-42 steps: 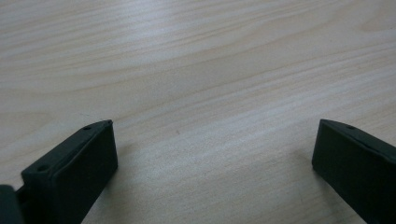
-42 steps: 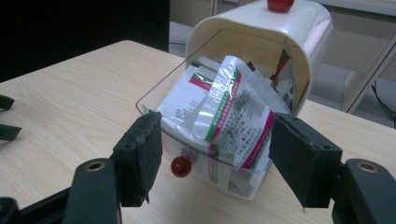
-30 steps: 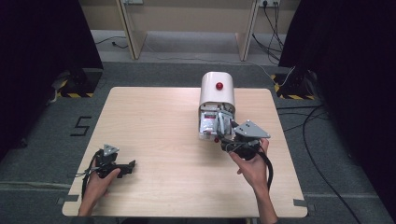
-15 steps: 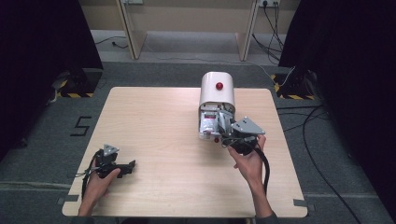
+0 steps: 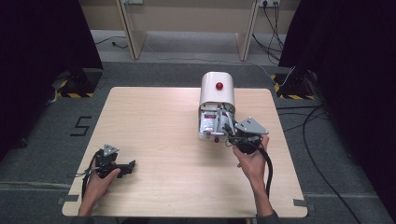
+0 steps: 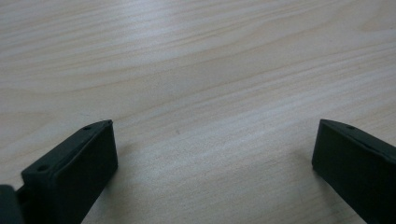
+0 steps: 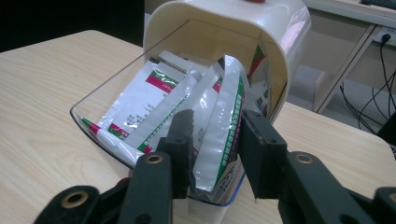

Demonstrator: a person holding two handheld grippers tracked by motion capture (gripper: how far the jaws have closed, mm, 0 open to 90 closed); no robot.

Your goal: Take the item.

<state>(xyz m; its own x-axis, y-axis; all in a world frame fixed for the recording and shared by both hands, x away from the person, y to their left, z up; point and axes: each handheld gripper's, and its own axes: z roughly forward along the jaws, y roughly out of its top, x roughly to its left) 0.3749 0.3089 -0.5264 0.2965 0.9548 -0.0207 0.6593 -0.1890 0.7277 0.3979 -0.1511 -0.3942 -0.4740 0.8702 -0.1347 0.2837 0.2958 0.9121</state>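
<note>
I am bringing the right gripper (image 5: 229, 131) in toward the white dispenser (image 5: 217, 91); over the last second it has been closing the gap from just off the open front to right at it. In the right gripper view its jaws are now reaching over the clear tray's rim (image 7: 91, 100), one on each side of an upright silver sachet (image 7: 223, 126) among the packets. The jaws are standing close to the sachet's faces, though I cannot tell whether they are pressing it. My right hand (image 5: 252, 161) is following forward behind the gripper, the grey plate (image 5: 251, 126) now tilting closer to the dispenser's front.
</note>
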